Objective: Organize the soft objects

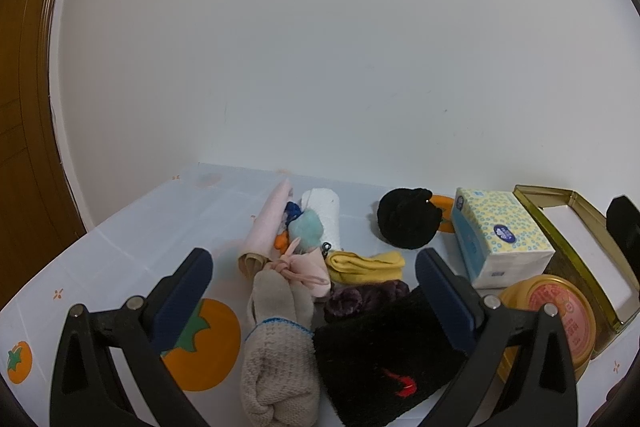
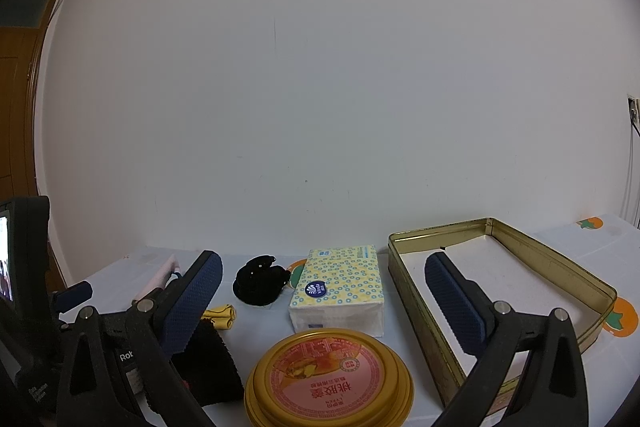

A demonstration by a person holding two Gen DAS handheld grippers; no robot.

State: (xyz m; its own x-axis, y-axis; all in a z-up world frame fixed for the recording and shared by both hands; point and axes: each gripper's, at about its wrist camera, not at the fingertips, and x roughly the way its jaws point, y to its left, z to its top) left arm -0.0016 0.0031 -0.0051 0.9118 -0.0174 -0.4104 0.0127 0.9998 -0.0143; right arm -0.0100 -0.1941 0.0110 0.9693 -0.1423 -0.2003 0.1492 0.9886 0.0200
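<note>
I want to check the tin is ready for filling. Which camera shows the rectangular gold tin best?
The right wrist view: the rectangular gold tin shows nearly whole, open, with its pale floor visible behind the right gripper. The left wrist view catches it only at the frame's right edge, partly hidden behind the tissue pack.

Persimmon-print table (image 1: 120, 227) under soft clutter (image 1: 304, 267)

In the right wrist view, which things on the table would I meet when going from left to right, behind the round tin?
Yellow cloth → black fuzzy item → tissue pack → open rectangular gold tin.
</note>
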